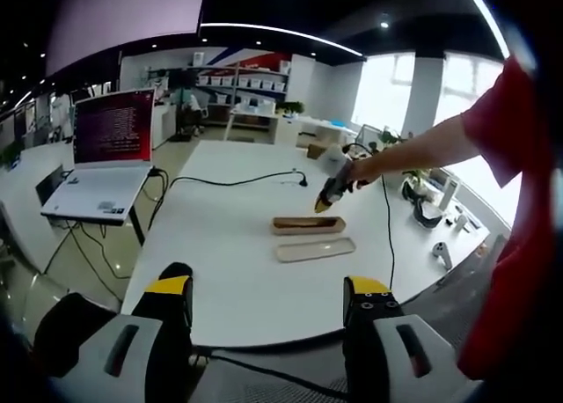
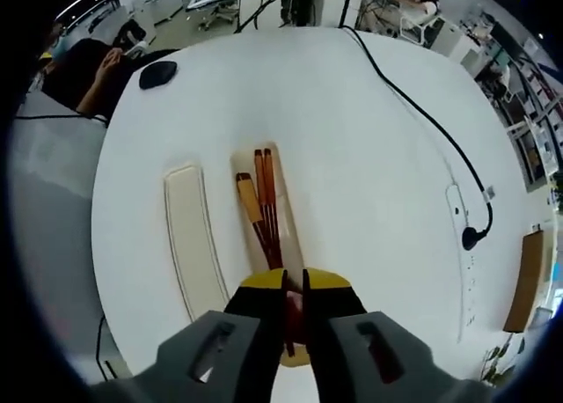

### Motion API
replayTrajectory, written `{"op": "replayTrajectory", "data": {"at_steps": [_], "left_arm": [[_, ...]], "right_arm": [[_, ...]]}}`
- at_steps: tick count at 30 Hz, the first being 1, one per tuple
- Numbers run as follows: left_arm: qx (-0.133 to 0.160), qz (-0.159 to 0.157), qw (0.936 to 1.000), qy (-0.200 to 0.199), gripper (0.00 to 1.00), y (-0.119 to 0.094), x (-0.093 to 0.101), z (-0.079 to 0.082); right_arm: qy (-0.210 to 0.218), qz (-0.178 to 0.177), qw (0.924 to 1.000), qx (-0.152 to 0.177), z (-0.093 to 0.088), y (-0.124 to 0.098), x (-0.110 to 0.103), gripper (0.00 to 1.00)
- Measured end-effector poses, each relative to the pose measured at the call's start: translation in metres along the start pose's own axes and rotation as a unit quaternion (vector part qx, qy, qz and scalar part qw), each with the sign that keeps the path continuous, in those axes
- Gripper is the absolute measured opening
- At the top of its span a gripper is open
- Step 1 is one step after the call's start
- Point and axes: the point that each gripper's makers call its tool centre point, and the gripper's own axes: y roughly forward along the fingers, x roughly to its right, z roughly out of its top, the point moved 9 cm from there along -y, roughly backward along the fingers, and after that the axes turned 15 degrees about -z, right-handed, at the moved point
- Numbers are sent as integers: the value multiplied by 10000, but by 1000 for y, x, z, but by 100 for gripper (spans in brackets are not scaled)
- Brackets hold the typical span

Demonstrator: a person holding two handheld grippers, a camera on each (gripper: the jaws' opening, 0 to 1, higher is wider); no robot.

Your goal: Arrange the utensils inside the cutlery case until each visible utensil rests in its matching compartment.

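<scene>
White table (image 2: pixel 352 139) carries cutlery case (image 2: pixel 283 245), lid (image 2: pixel 195 240), cable (image 2: pixel 422 113).

Utensil (image 2: pixel 273 211) ends hidden behind the right tool (image 2: pixel 295 302).

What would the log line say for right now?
right tool: shut on chopsticks over case | left tool: open, idle | lid: beside case

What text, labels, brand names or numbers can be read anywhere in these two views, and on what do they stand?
None can be read.
Laptop screen: rows of light text on a dark red ground, too small and blurred to read.
Shelf boxes at the far wall: any labels are too small to tell.
Cutlery case, its lid, the utensils and the right gripper: no marking shows.
</scene>
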Motion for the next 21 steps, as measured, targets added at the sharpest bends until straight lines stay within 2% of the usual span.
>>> {"op": "replayTrajectory", "data": {"at_steps": [5,8,10,13,16,20,21], "left_arm": [[54,-91,9999,126,71,0,3,6],[52,-146,9998,89,72,4,0,1],[-4,-146,9998,127,72,4,-1,-1],[43,-241,9995,178,72,3,2,1],[-16,-273,9991,320,72,4,4,1],[29,-358,9982,490,71,2,6,1],[93,-405,9971,636,69,2,7,2]], "right_arm": [[153,-113,9998,64,-5,-12,3,7],[895,-208,9956,169,-4,-19,-3,14],[871,-325,9951,321,-4,-25,-4,18],[853,-434,9949,314,-6,-40,-13,18],[938,-502,9933,458,-5,-48,-12,19],[1040,-572,9911,609,-3,-60,-14,21],[1045,-612,9904,667,-3,-63,-15,21]]}}
